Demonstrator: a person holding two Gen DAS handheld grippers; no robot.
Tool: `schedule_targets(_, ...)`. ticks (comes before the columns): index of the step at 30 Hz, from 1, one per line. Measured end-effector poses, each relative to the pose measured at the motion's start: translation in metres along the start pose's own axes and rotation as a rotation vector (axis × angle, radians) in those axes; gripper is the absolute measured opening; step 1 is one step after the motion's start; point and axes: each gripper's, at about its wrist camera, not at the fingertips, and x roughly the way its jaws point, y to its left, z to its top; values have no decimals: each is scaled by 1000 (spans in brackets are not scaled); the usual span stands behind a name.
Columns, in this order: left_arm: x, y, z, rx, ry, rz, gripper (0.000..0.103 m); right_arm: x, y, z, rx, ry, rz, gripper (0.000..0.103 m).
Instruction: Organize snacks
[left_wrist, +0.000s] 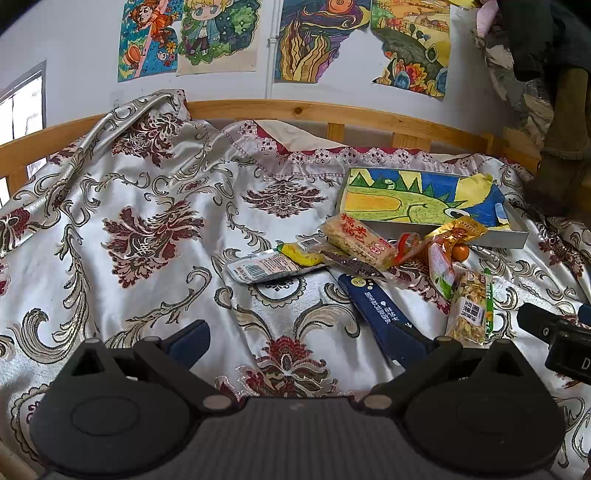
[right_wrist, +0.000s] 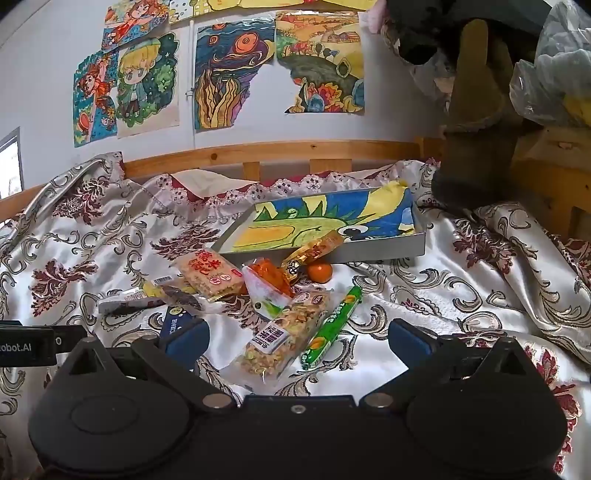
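Note:
A pile of snacks lies on a patterned bedspread in front of a shallow grey tray (left_wrist: 480, 238) (right_wrist: 384, 253) lined with a crocodile drawing. The pile holds a rice cracker packet (left_wrist: 354, 240) (right_wrist: 210, 275), a white packet (left_wrist: 262, 267), a dark blue packet (left_wrist: 376, 310), a nut mix packet (left_wrist: 469, 310) (right_wrist: 284, 332), a green stick (right_wrist: 332, 325), a golden packet (right_wrist: 314, 251) and a small orange fruit (left_wrist: 460, 252) (right_wrist: 320, 272). My left gripper (left_wrist: 299, 339) is open, the blue packet's near end by its right finger. My right gripper (right_wrist: 299, 339) is open just short of the nut mix packet and the green stick.
A wooden bed rail (left_wrist: 332, 110) runs behind the bedspread, with drawings on the wall above. Dark and brown clothing (right_wrist: 480, 140) hangs at the right, beside a plastic bag (right_wrist: 554, 74). The other gripper shows at each view's edge (left_wrist: 554, 332) (right_wrist: 26, 347).

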Motion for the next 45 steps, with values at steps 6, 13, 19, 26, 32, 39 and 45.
schedule_targets(6, 0, 0, 0, 0, -1, 1, 103, -1, 1, -1, 1, 1, -1, 102)
schedule_targets(13, 0, 0, 0, 1, -1, 1, 103, 0, 0, 0, 0, 1, 1, 102)
schedule_targets(19, 0, 0, 0, 1, -2, 1, 103, 0, 0, 0, 1, 3, 1, 102)
schedule_targets(26, 0, 0, 0, 0, -2, 1, 103, -1, 1, -1, 0, 4, 1, 102)
schedule_targets(32, 0, 0, 0, 1, -2, 1, 102, -1, 1, -1, 1, 4, 0, 102)
schedule_targets(39, 0, 0, 0, 0, -2, 1, 103, -1, 1, -1, 0, 5, 1, 102)
schedule_targets(45, 0, 0, 0, 1, 0, 2, 103, -1, 1, -1, -1, 5, 0, 102)
